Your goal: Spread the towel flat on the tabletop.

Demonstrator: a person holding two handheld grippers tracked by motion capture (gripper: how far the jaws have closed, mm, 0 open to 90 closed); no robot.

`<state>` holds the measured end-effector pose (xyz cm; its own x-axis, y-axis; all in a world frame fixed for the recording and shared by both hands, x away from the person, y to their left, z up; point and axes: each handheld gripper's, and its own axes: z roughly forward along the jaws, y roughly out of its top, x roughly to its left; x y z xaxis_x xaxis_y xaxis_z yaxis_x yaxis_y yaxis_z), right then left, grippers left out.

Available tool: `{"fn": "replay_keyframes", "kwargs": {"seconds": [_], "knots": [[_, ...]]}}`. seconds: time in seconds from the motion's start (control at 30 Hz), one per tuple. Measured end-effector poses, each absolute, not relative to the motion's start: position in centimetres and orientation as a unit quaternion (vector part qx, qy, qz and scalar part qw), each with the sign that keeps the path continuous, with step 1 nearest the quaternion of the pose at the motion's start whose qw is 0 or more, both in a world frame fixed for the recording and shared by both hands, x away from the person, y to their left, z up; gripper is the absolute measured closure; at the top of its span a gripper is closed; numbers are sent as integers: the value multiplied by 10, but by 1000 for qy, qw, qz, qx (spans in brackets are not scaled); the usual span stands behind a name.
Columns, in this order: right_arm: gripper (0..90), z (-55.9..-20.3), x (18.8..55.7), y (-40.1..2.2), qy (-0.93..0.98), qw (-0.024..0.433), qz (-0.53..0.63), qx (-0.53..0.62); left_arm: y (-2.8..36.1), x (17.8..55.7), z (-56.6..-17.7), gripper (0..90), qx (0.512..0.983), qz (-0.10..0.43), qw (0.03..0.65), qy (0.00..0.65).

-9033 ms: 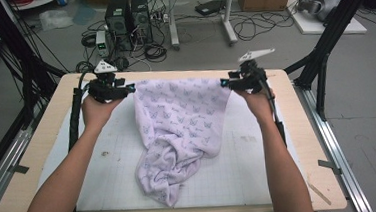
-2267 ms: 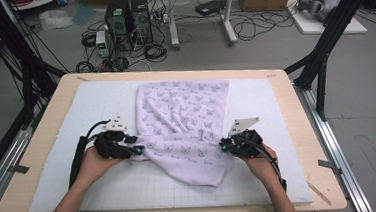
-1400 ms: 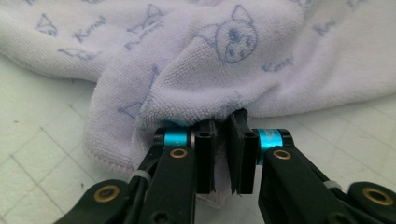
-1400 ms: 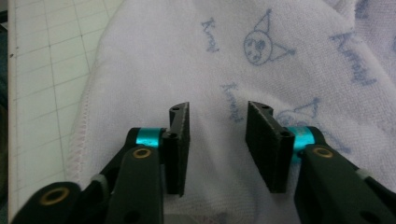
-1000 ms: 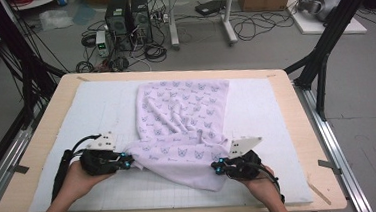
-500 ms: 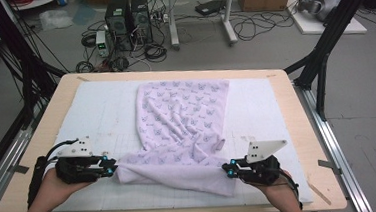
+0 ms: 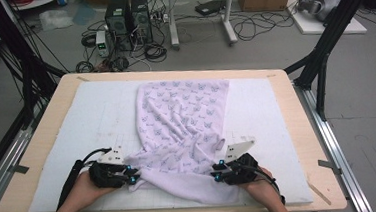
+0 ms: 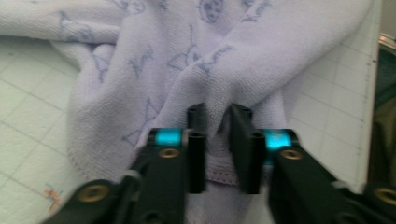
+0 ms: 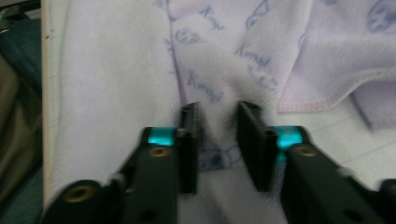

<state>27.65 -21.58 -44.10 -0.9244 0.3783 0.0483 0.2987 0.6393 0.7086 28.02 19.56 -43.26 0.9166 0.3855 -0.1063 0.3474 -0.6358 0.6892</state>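
Cloth lies before me on the white mat [image 7: 276,110] that covers the counter [image 7: 47,126]: a pale lilac towel [image 7: 184,116] printed with small blue butterflies and words. Its far part is spread flat toward the far edge of the mat, and its near part is drawn into a rumpled fold close to the near edge, between my two hands.

My left tool [image 7: 131,176] sits low at the near left of the towel, and my right tool [image 7: 215,175] sits low at the near right, well apart from it. In the left gripper view, the hemmed edge of the towel [image 8: 196,60] is bunched up between the jaws [image 8: 218,140], which have just been closing; a ridge of fabric fills the narrow gap, and I think the pads [image 8: 196,140] pinch it, though the blur makes that hard to swear to. In the right gripper view, the towel [image 9: 224,56] also runs between the jaws [image 9: 219,144], which have just been opening; a slim gap shows on each side of the fold, so this tool looks released, with the cloth loose between the pads [image 9: 189,140].

Beyond the counter, computers and cables [image 7: 136,44] lie on the floor.
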Motion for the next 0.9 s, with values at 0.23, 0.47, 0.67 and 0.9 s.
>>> {"fn": "replay_keyframes", "kwargs": {"seconds": [0.23, 0.47, 0.67, 0.9], "knots": [[868, -436, 268, -216, 906, 29, 387, 173, 201, 272, -427, 867, 910, 7, 375, 179], [866, -411, 231, -227, 899, -15, 411, 150, 218, 234, -393, 872, 901, 12, 411, 137], [721, -394, 225, -232, 888, -14, 435, 149, 219, 236, -383, 615, 893, 22, 425, 149], [617, -407, 256, -214, 890, 21, 426, 161, 209, 267, -414, 563, 895, 31, 403, 189]]}}
